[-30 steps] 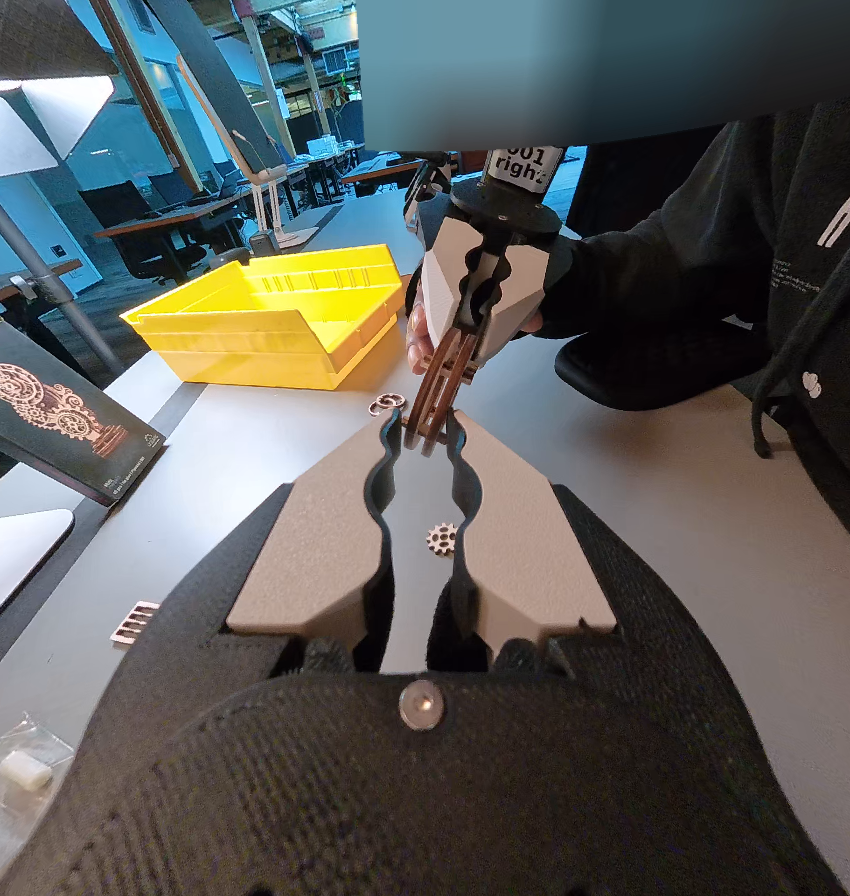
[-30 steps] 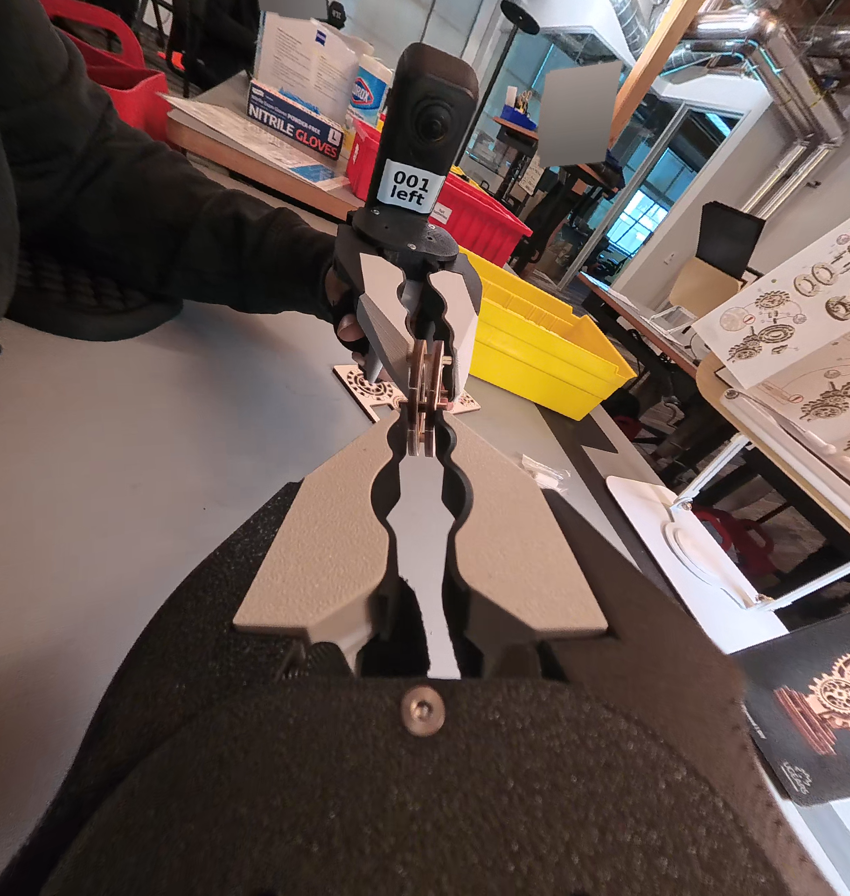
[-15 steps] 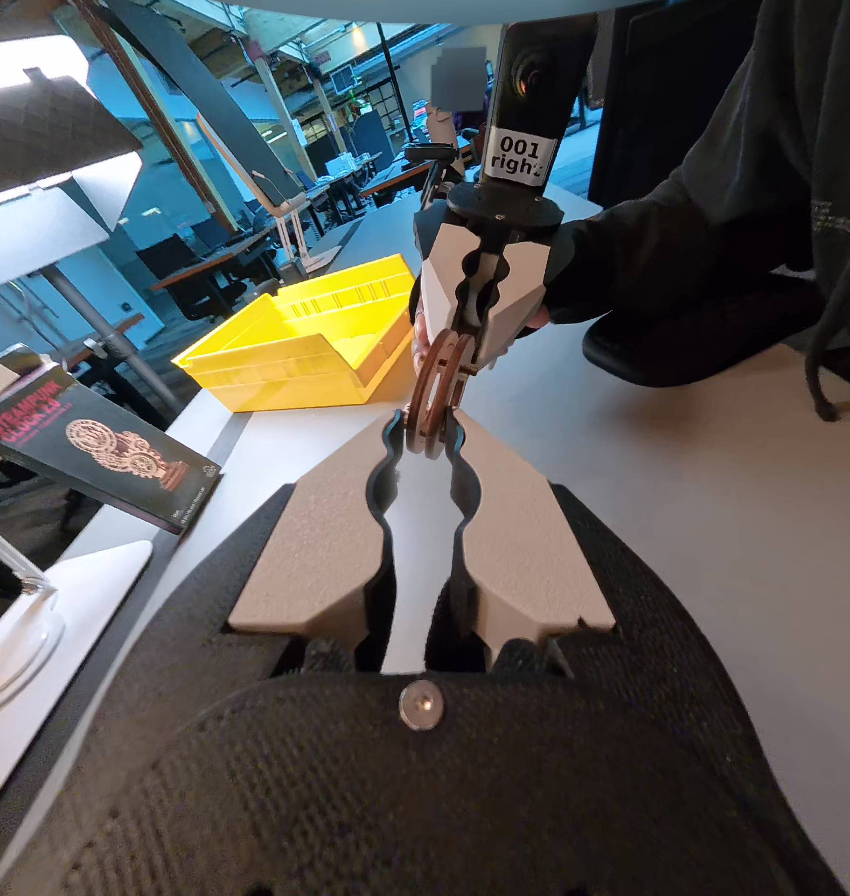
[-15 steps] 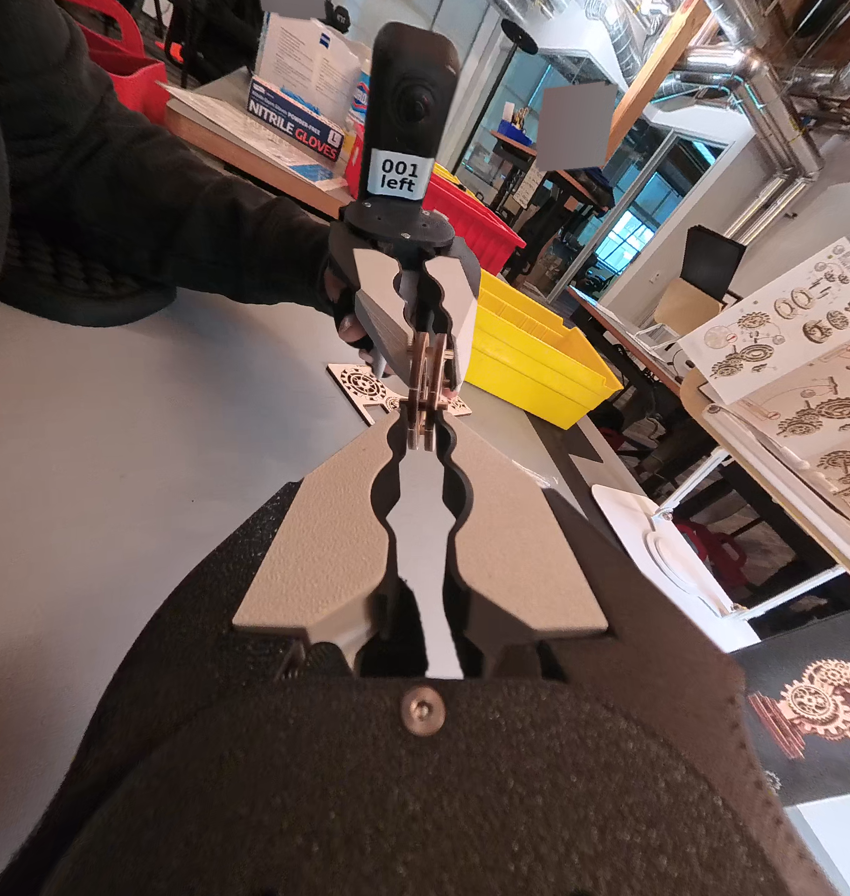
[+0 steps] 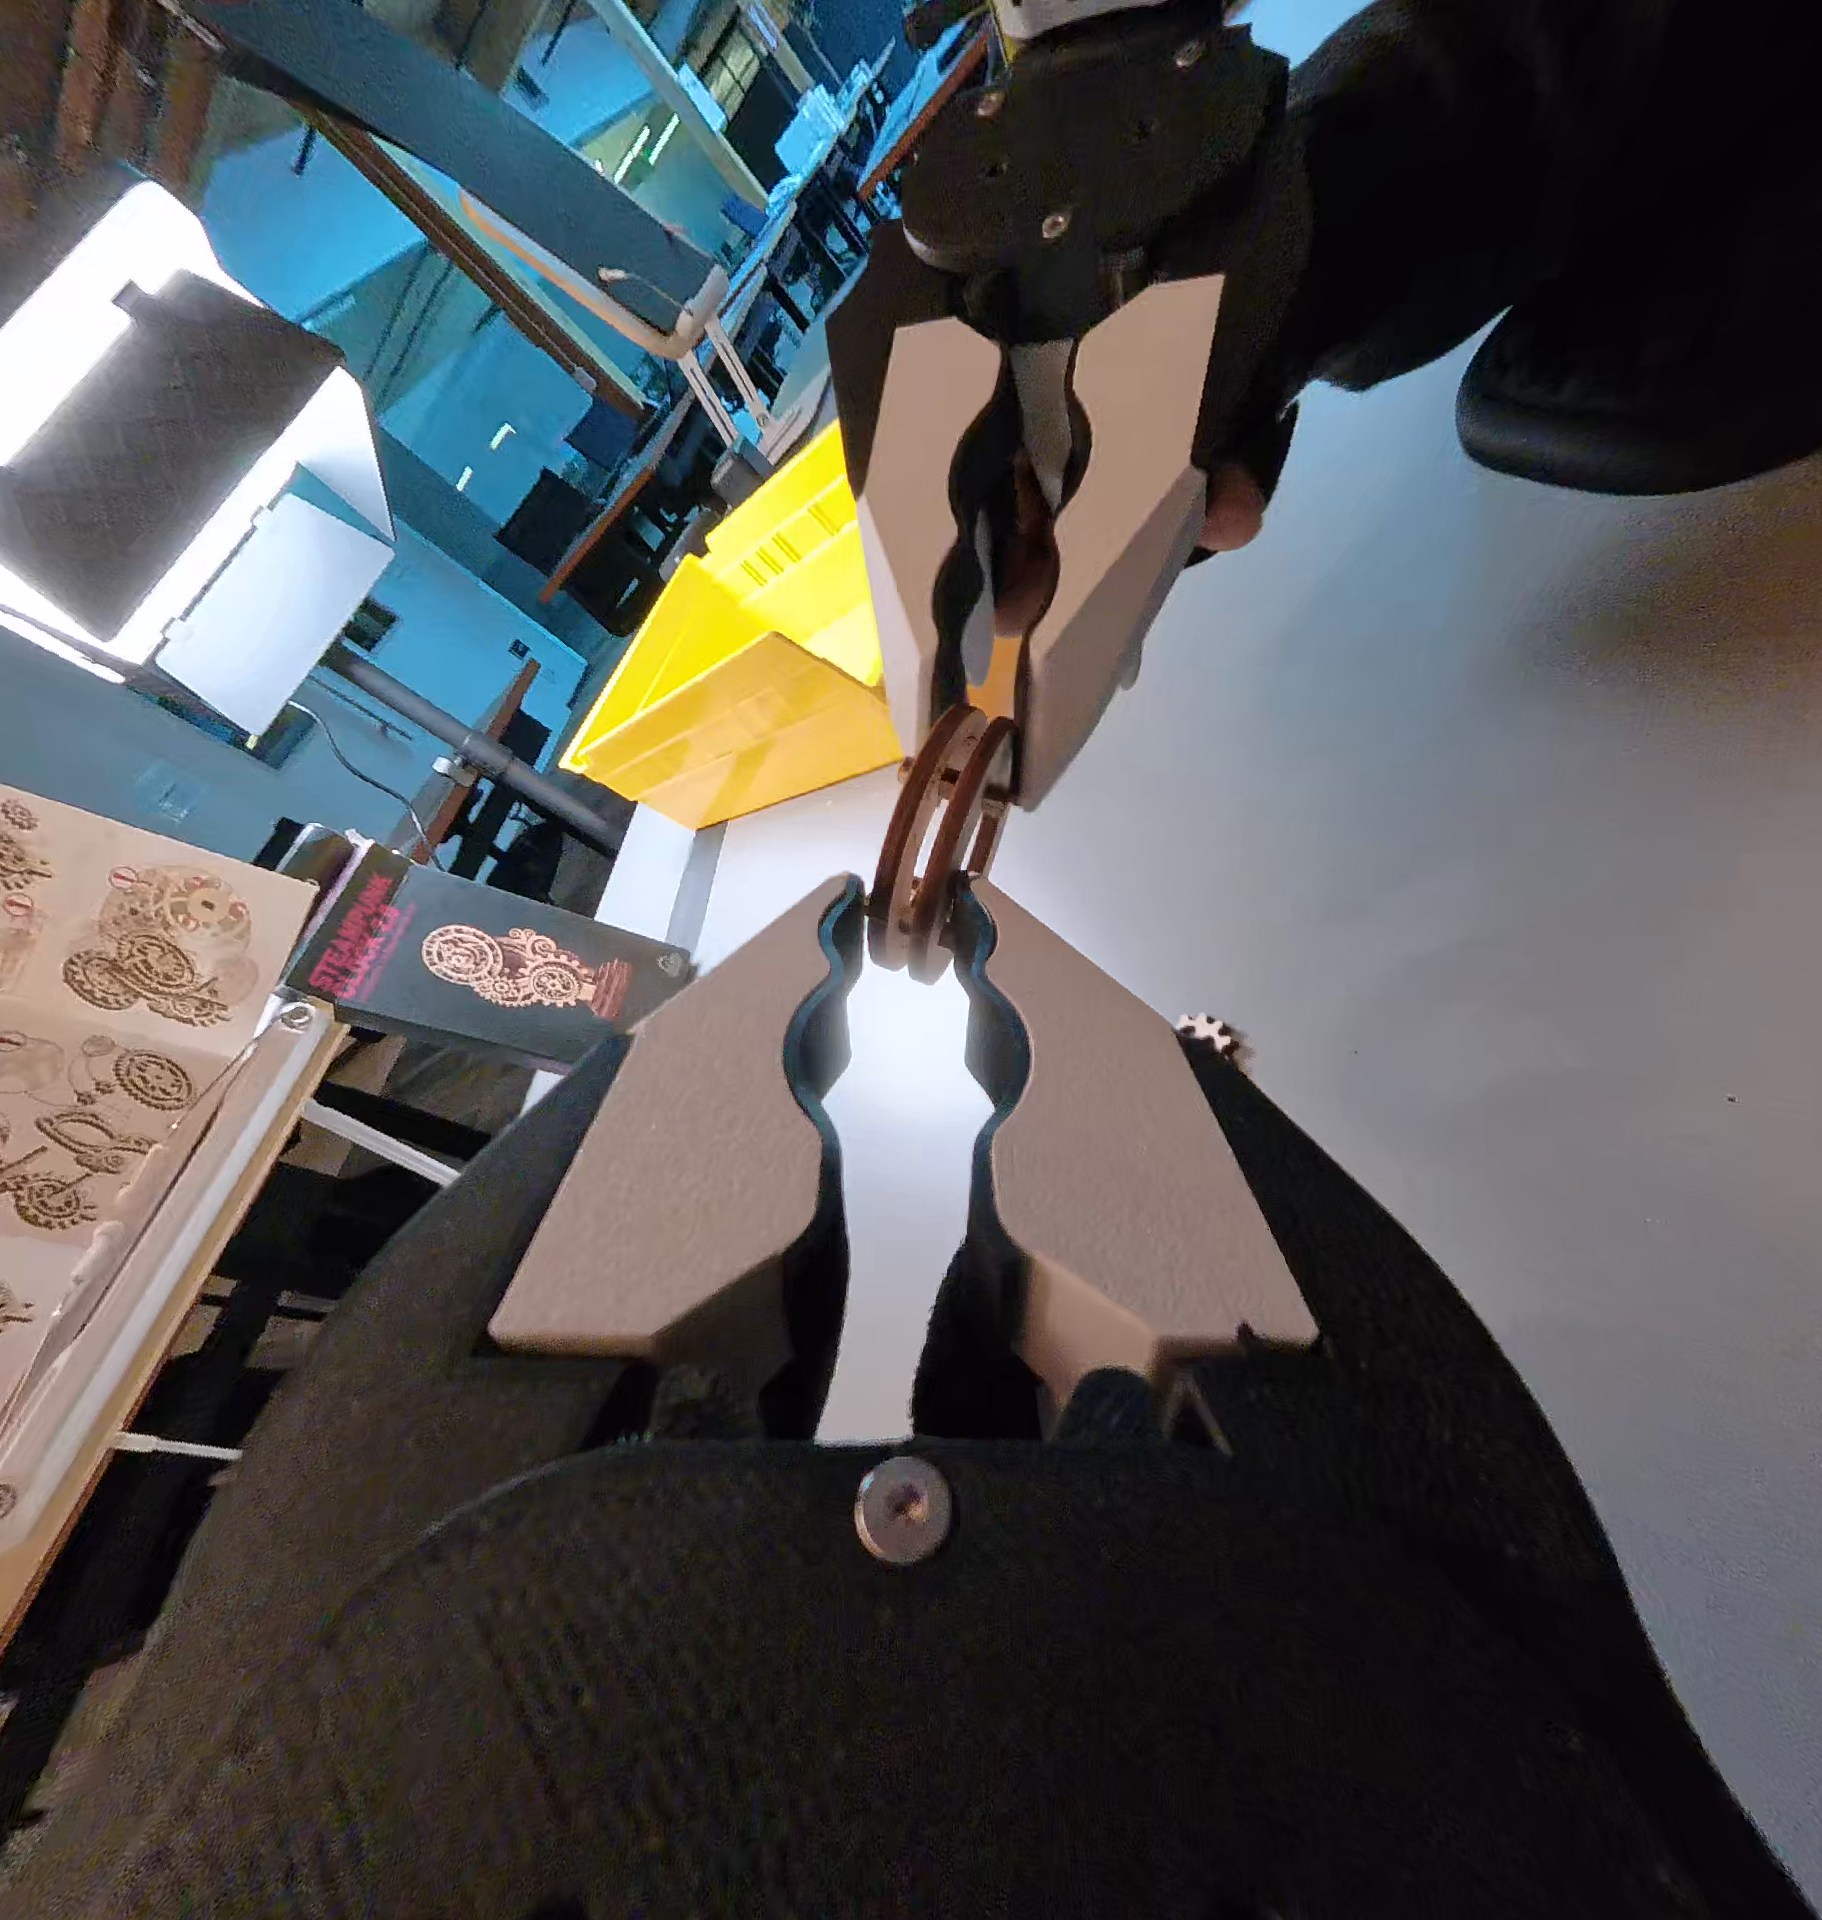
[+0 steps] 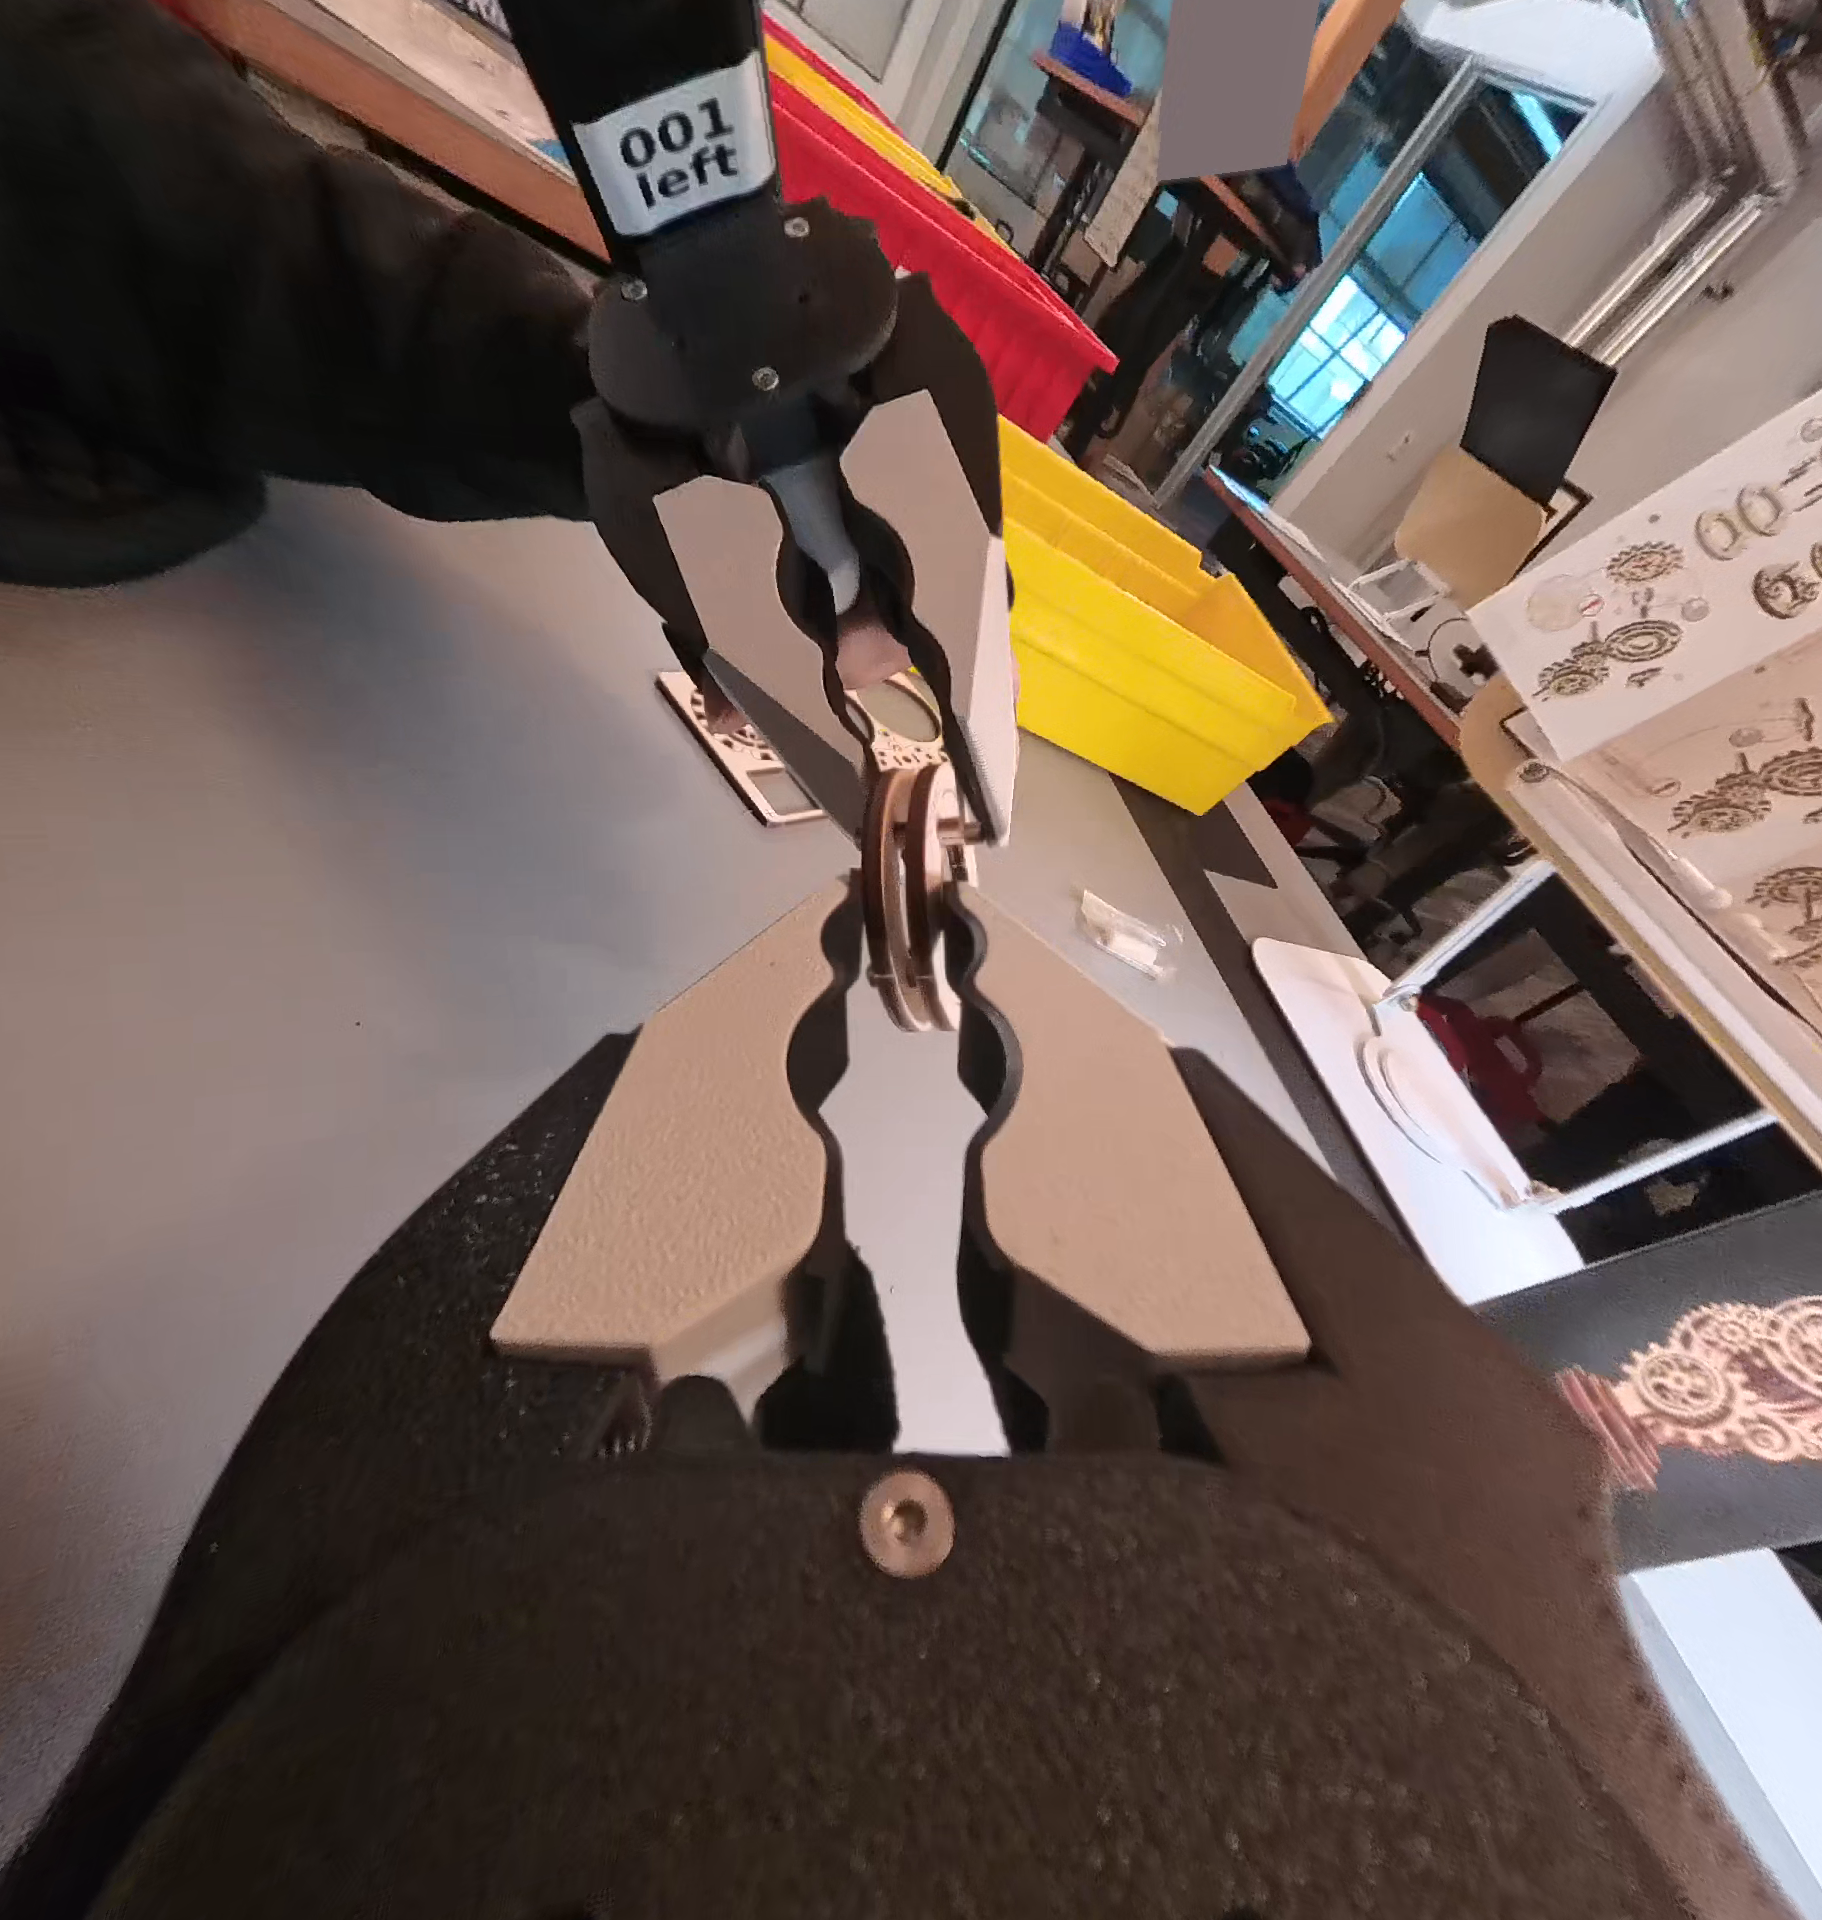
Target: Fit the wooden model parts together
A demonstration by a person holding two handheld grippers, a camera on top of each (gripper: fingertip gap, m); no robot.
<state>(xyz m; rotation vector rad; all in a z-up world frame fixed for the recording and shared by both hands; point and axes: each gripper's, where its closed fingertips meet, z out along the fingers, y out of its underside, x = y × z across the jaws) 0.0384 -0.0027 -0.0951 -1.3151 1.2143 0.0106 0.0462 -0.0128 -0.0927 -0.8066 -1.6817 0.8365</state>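
Raised wheel assembly (image 5: 936, 844), yellow bin (image 5: 741, 707) behind.

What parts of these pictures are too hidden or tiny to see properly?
- Left wrist view: the small gear on the table is half hidden by the left gripper.
- Right wrist view: the flat wooden sheet lies mostly behind the left gripper's fingers.
- Both views: where the wooden ring assembly joins is too small to make out.

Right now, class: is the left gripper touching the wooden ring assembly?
Touching. In the left wrist view, the left gripper pinches the wooden ring assembly at its fingertips.
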